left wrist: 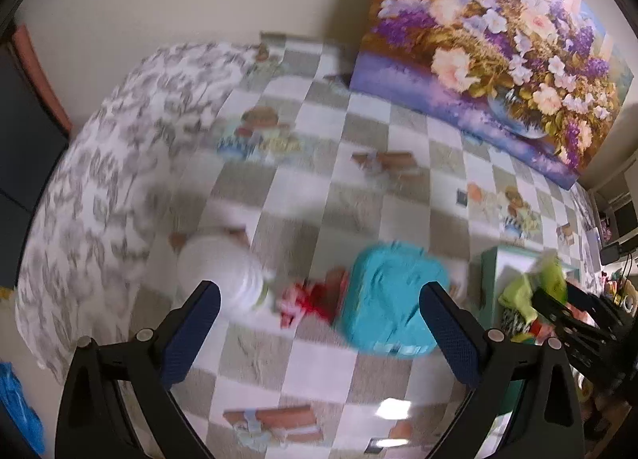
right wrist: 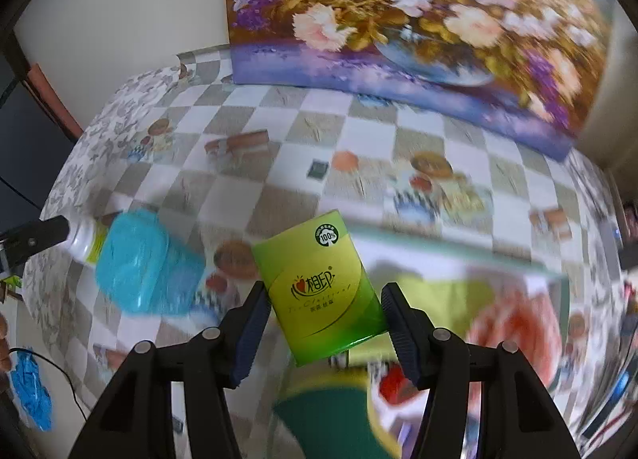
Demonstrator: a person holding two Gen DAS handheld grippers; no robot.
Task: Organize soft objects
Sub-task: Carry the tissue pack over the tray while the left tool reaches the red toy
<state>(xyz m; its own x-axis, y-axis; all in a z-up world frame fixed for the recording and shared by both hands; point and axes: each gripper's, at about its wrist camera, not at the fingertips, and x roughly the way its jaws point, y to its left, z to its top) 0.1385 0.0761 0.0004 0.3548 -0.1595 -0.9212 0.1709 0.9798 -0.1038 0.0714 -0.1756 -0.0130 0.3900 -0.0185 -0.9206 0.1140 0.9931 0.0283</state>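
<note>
My left gripper (left wrist: 319,299) is open and empty above the checkered tablecloth (left wrist: 319,148). Below it lie a white rolled soft item (left wrist: 223,271), a small red and white item (left wrist: 303,299) and a teal packet (left wrist: 390,299). My right gripper (right wrist: 323,307) is shut on a green tissue pack (right wrist: 323,287) and holds it above a white bin (right wrist: 458,259) with green and red soft things inside. The teal packet (right wrist: 147,263) and the white item (right wrist: 85,239) also show in the right wrist view, with the left gripper's finger (right wrist: 36,237) beside them.
A large flower painting (left wrist: 494,44) leans on the wall behind the table. The bin with green contents (left wrist: 530,287) stands at the table's right in the left wrist view. A leaf-patterned cloth (left wrist: 99,180) covers the table's left side. Blue plastic (right wrist: 32,391) lies on the floor.
</note>
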